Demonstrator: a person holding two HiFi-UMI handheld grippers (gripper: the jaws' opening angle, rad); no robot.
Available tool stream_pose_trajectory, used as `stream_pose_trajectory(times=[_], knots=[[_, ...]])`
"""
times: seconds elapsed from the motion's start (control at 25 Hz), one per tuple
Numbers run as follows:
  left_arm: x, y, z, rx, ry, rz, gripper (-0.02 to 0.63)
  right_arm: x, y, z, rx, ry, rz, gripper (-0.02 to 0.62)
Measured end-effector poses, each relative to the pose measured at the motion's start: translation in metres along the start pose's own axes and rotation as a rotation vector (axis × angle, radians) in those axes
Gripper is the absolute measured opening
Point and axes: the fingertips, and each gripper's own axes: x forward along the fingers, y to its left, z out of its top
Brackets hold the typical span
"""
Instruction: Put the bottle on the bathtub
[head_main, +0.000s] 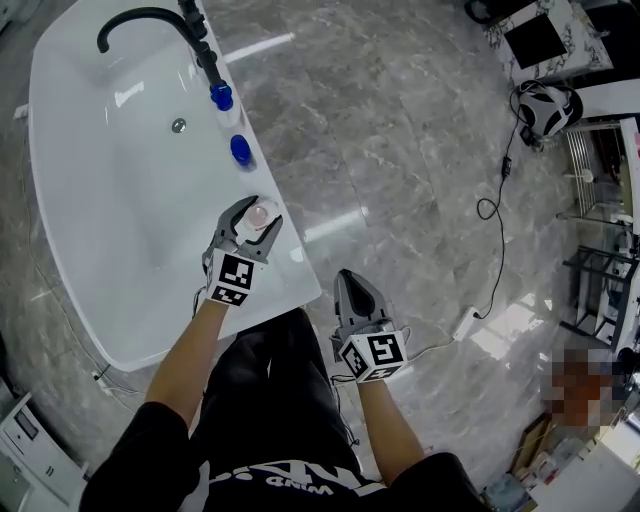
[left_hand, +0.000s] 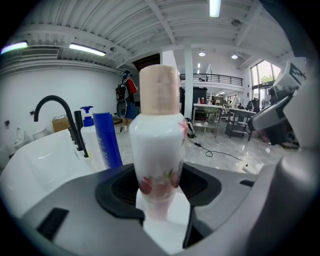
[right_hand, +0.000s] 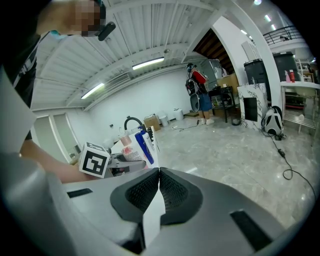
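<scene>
A white bathtub (head_main: 110, 210) fills the left of the scene, and a black curved faucet (head_main: 140, 18) stands at its far end. On the tub's right rim, near the faucet, stand two containers one behind the other: a white pump bottle (head_main: 221, 97) with a blue top, and nearer, a blue tube (head_main: 241, 150). Nearer again along the same rim, the left gripper (head_main: 258, 216) holds the bottle (head_main: 262, 212), its jaws closed on the lower body. The bottle is white with a flower print and a pale pink cap, and it stands upright over the rim. Whether its base touches the rim cannot be told. To the right, off the tub and over the grey marble floor (head_main: 400, 120), the right gripper (head_main: 356, 298) hangs beside the person's dark trouser leg. Its jaws are pressed together with nothing between them. Farther right, a black cable (head_main: 497, 190) winds across the floor toward a black and white bag (head_main: 545, 108) at the far right.
</scene>
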Motion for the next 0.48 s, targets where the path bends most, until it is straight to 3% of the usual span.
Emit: stream_pose_trajectory(times=[0.48], knots=[[-0.0034,0.0004,0.0096,-0.015,-0.009,-0.029,0.249,-0.0070,0.0078,0.0003,0.017,-0.008,-0.011,0.025]])
